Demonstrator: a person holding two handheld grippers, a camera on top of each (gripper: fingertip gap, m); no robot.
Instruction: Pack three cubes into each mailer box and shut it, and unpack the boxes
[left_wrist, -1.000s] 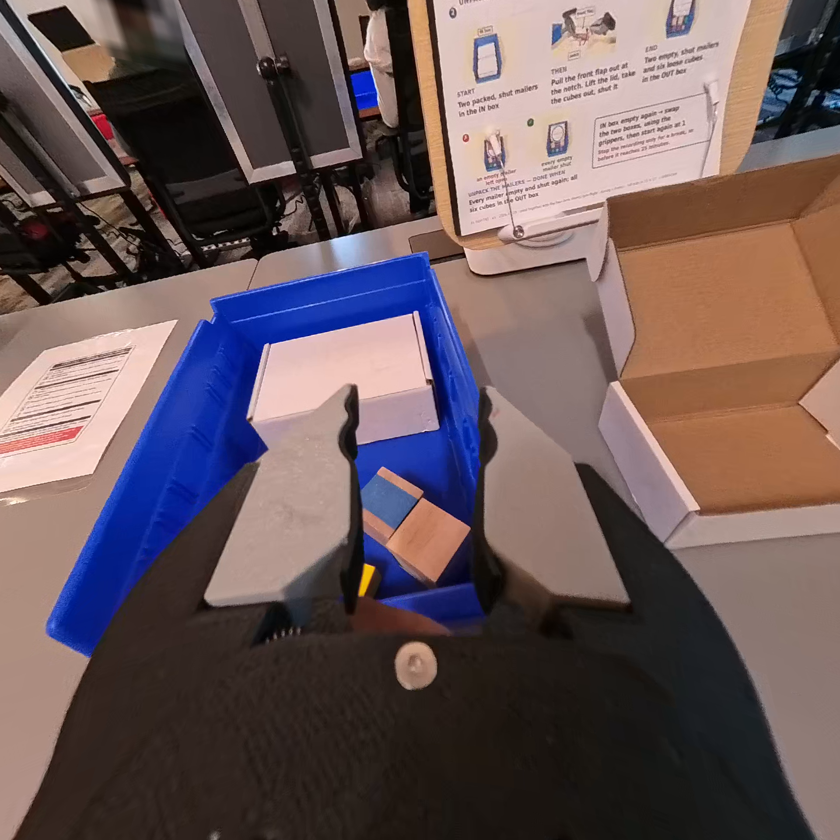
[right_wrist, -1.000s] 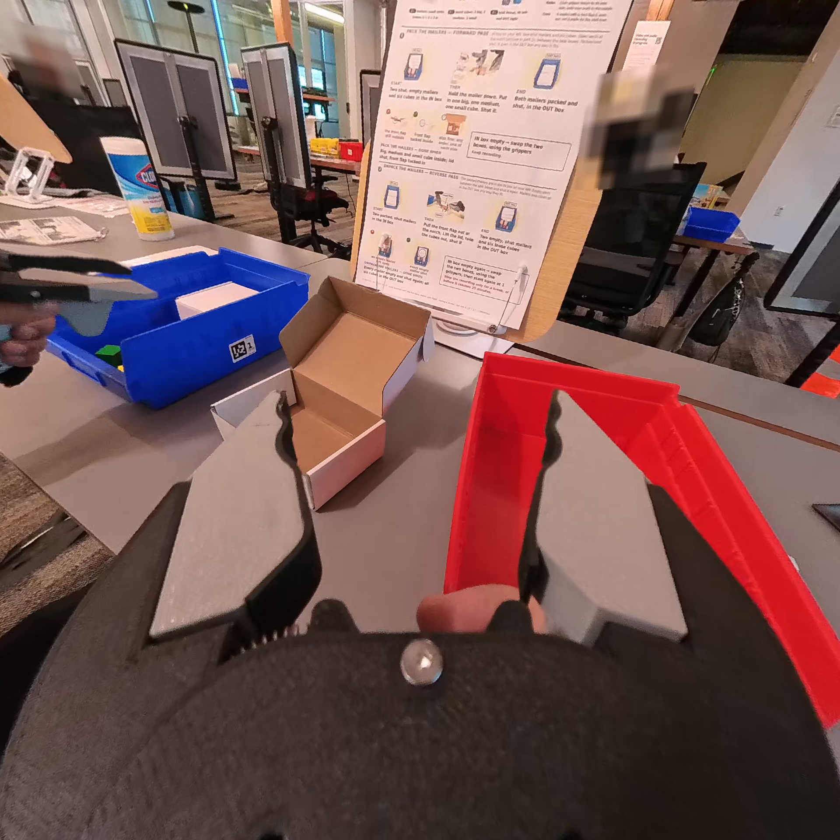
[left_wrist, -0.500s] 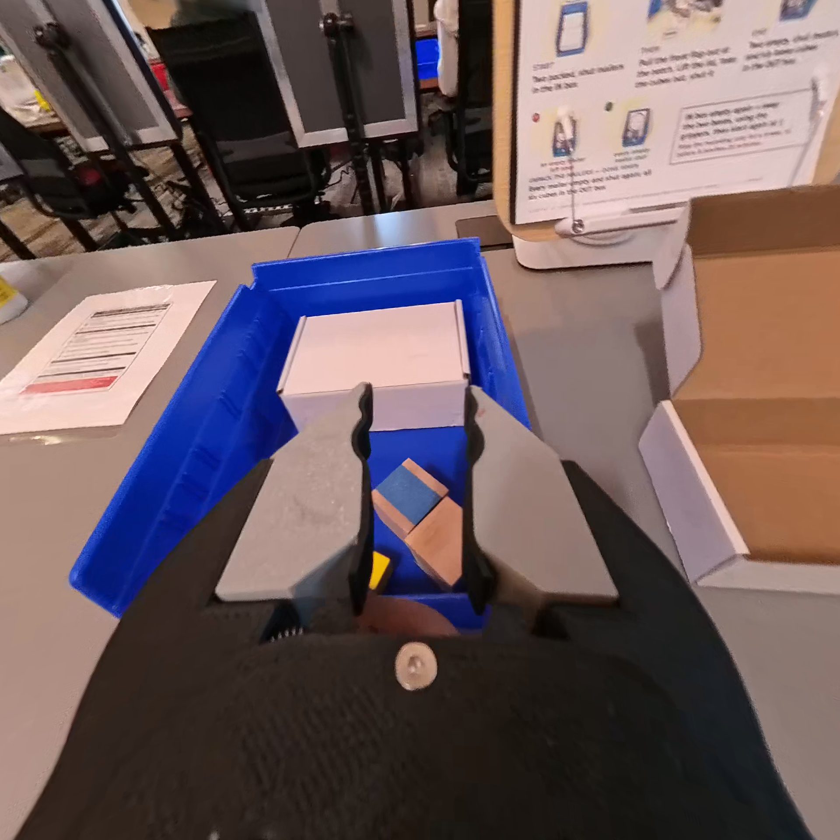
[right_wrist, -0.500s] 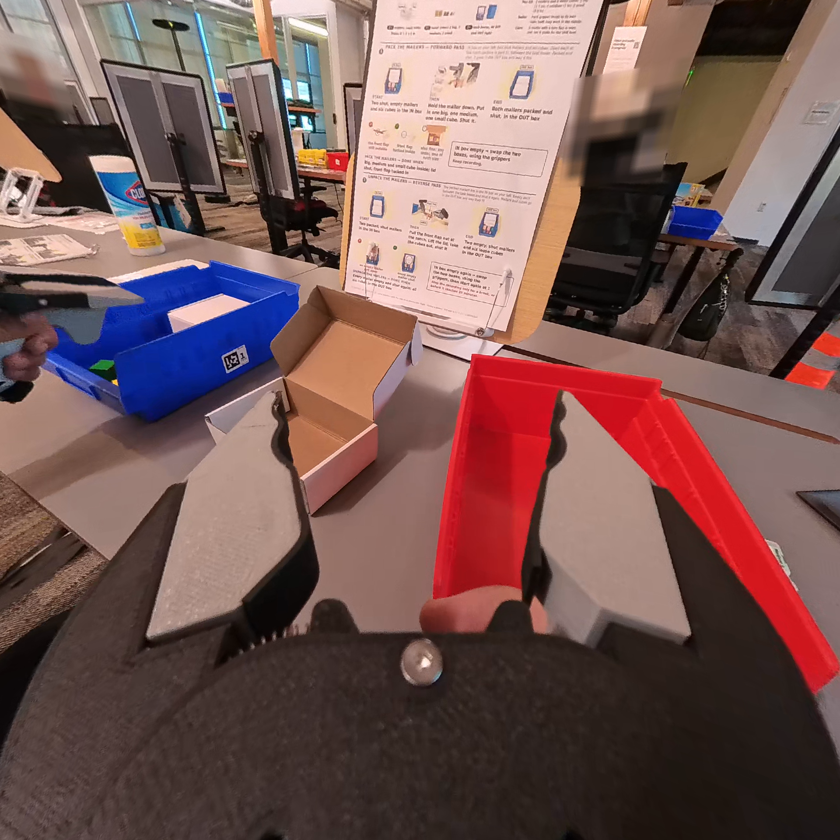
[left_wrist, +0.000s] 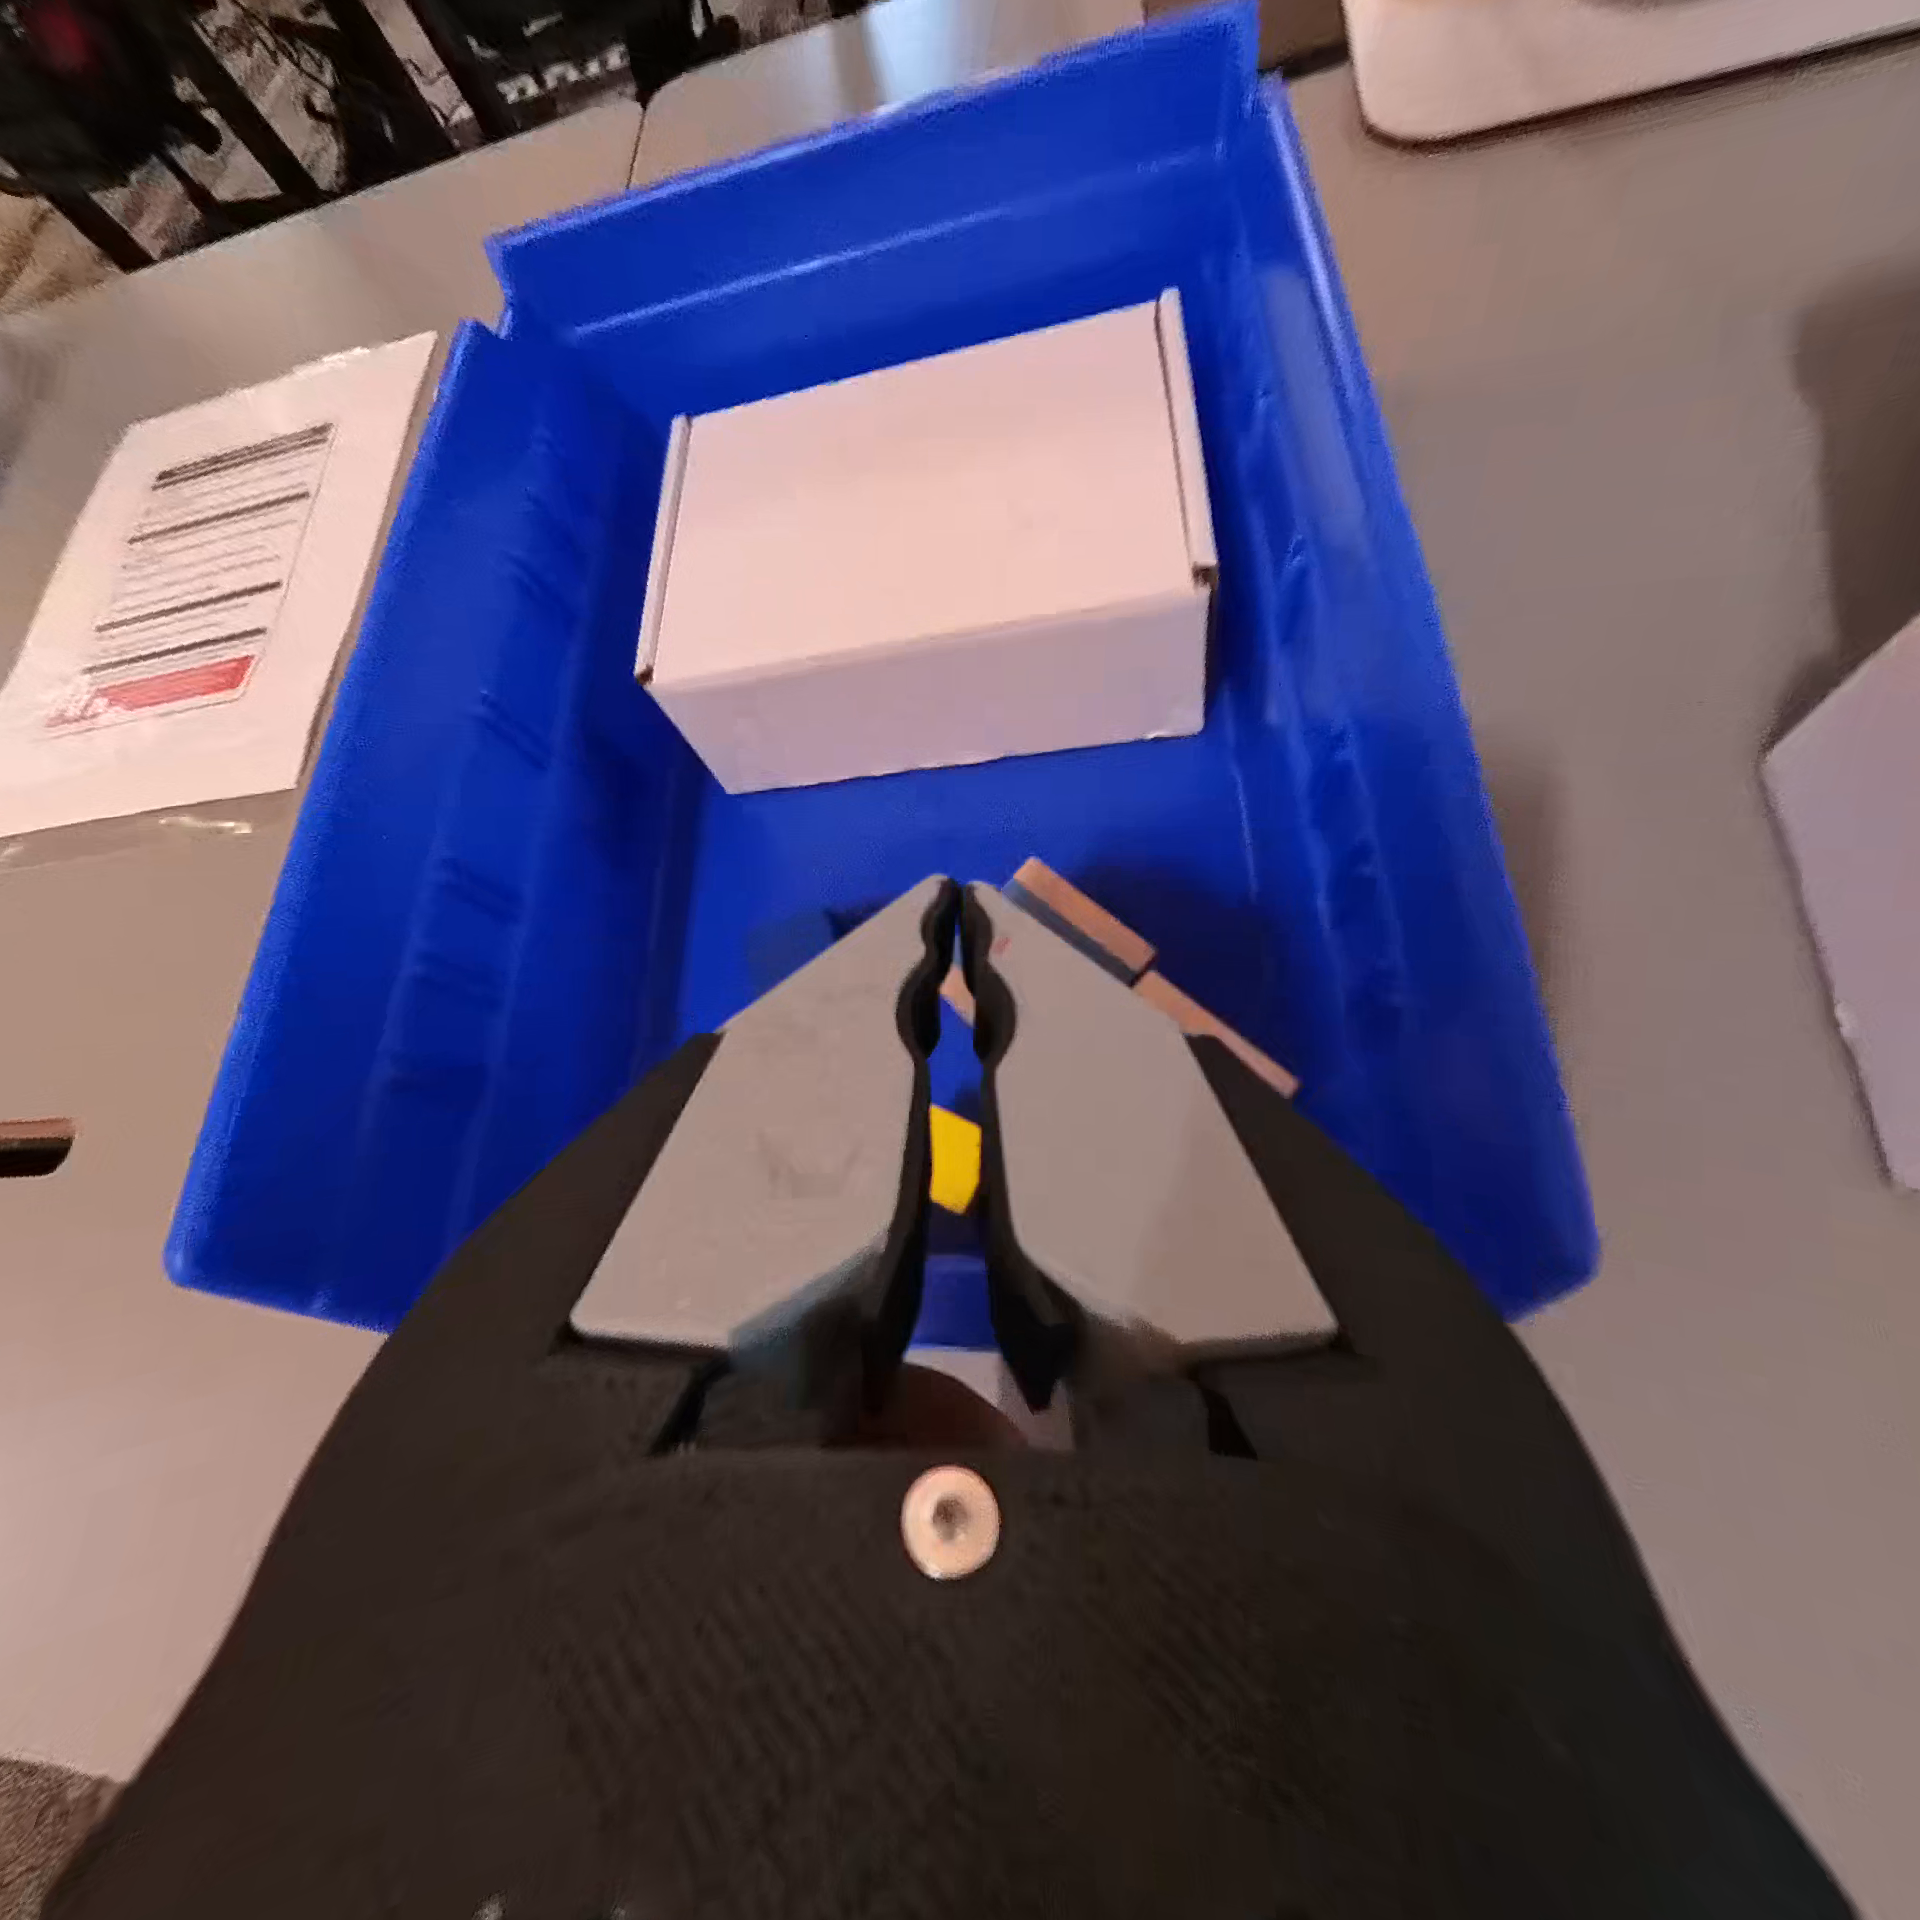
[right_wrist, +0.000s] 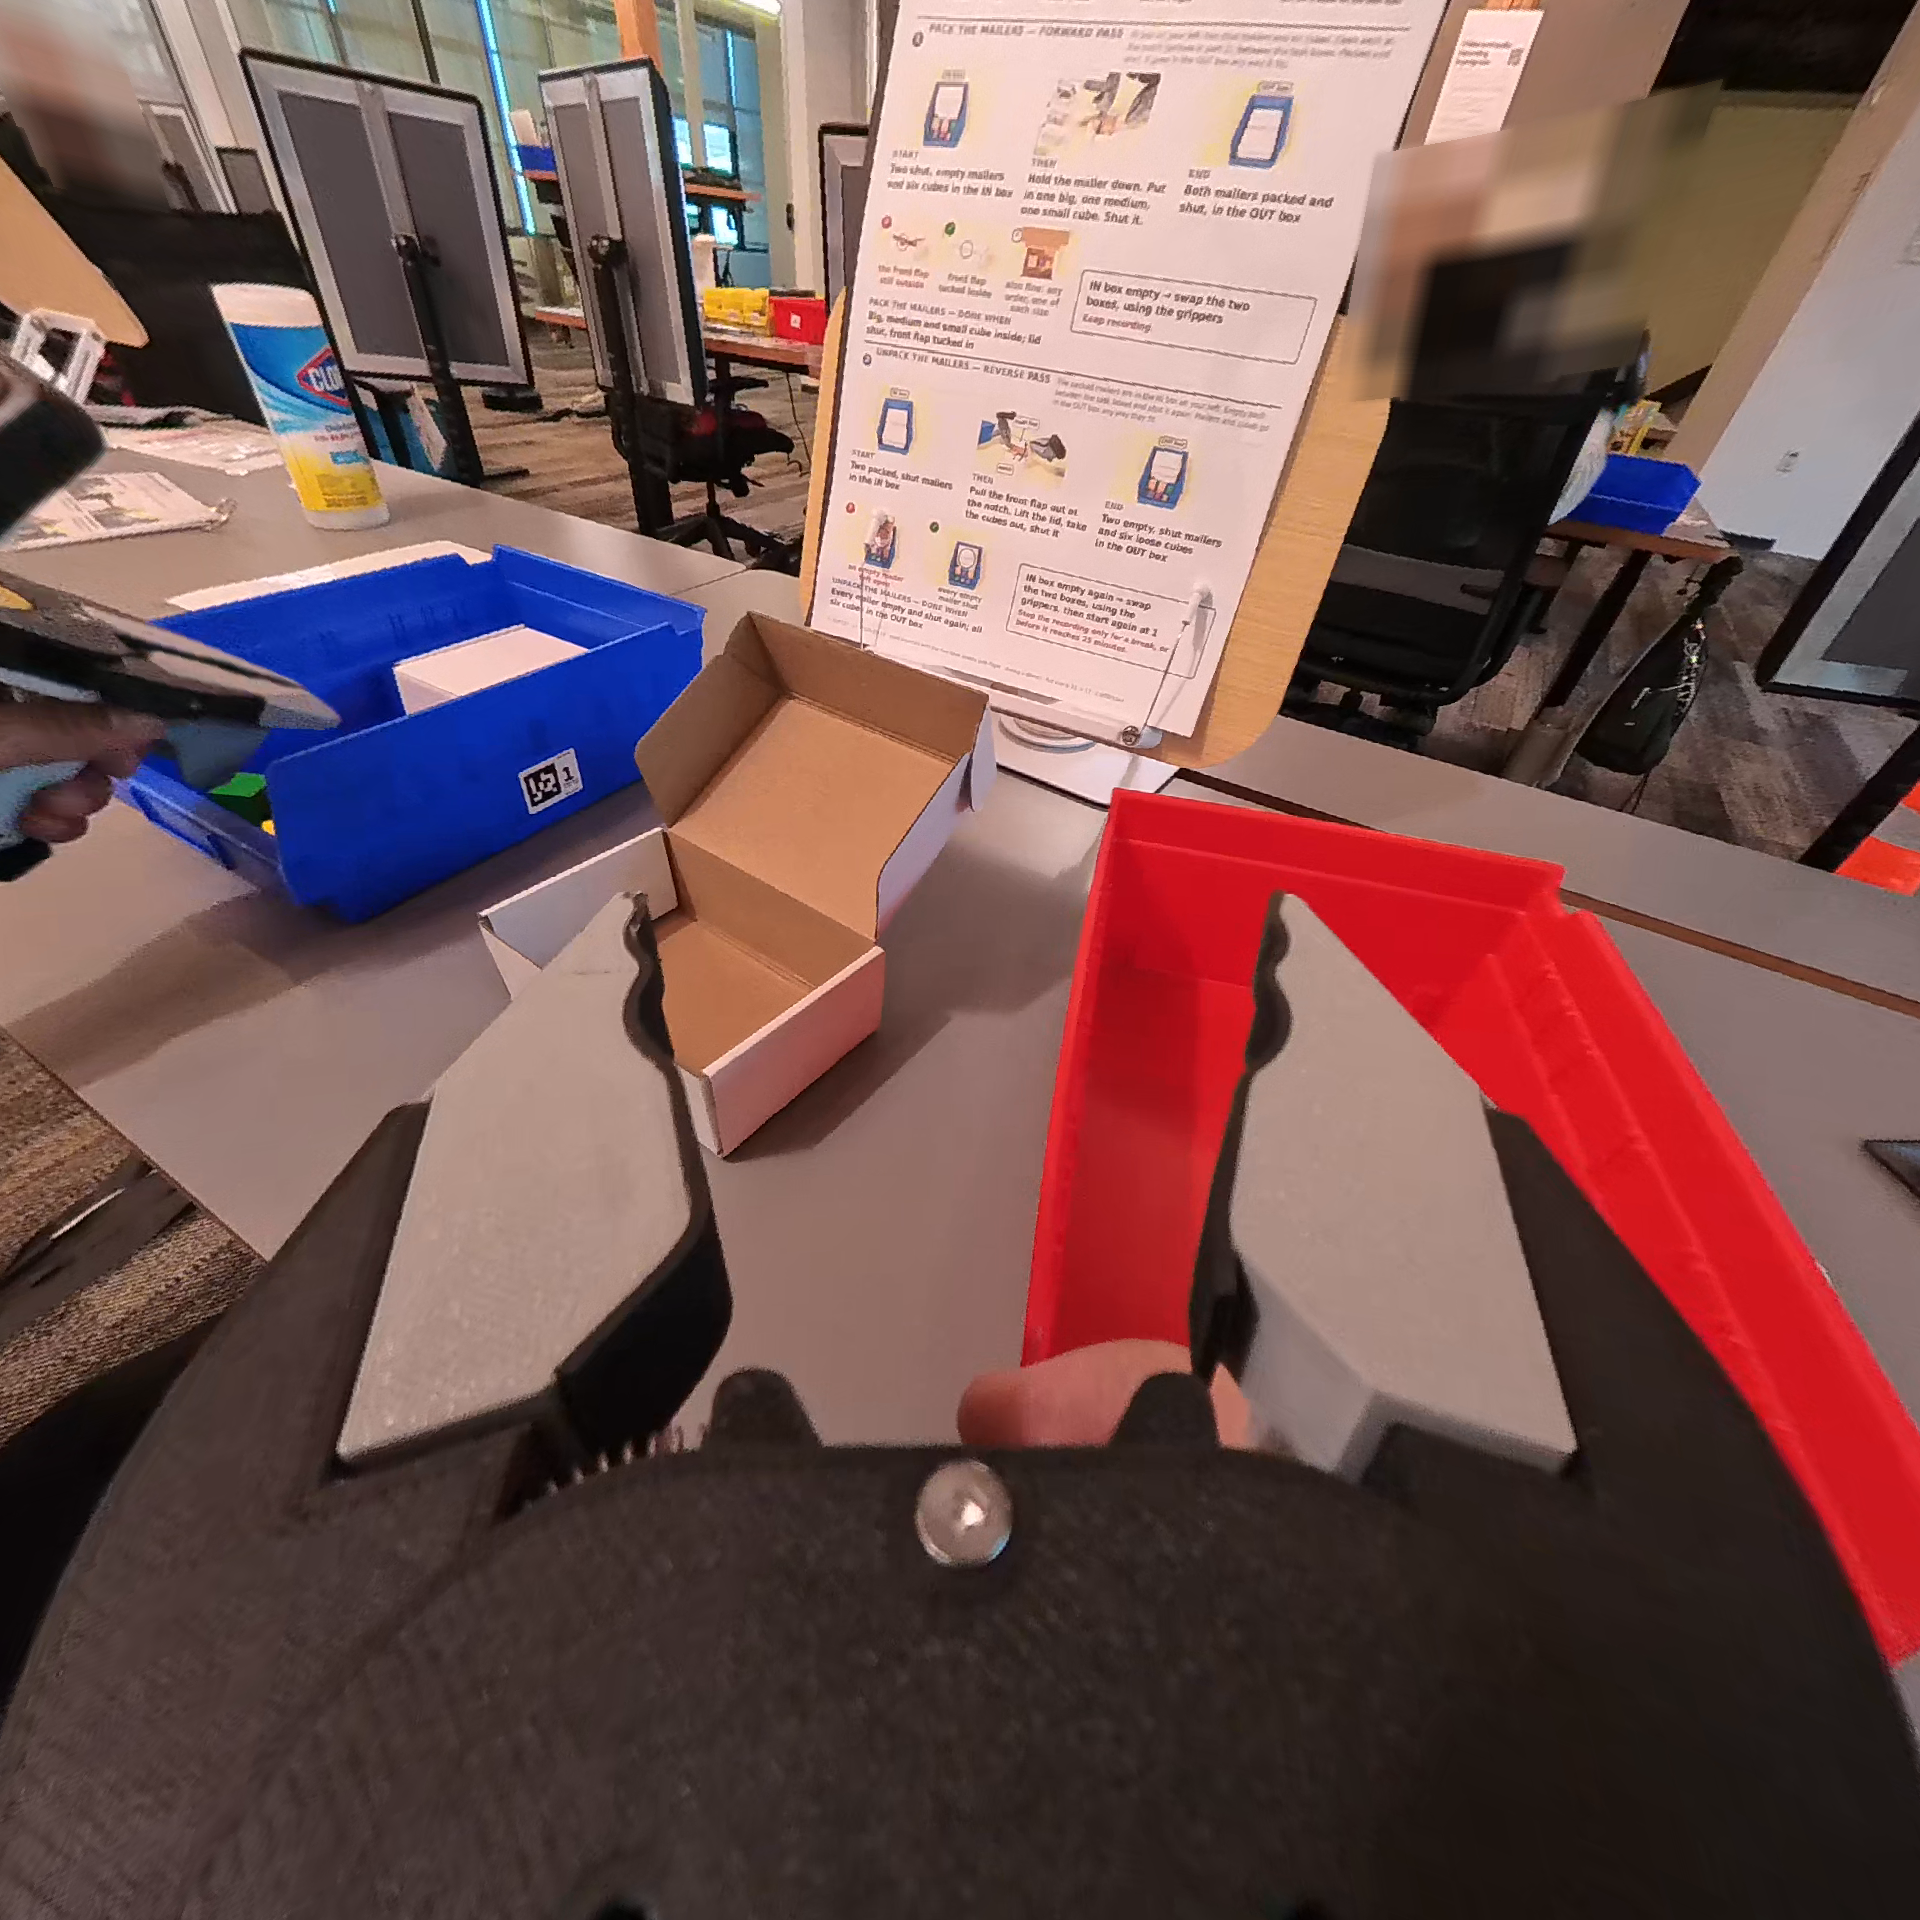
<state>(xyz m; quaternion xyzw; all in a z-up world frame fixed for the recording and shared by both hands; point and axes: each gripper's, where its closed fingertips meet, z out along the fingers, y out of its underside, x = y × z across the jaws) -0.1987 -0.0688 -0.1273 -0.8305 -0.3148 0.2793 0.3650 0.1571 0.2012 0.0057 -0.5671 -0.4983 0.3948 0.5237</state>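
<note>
Hovering over the blue bin, the left tongs are pinched nearly closed on nothing, poised above the cubes beside 1 shut mailer. Only the right view shows the open mailer awaiting cubes, an empty red bin and the right tongs, spread wide, empty.
</note>
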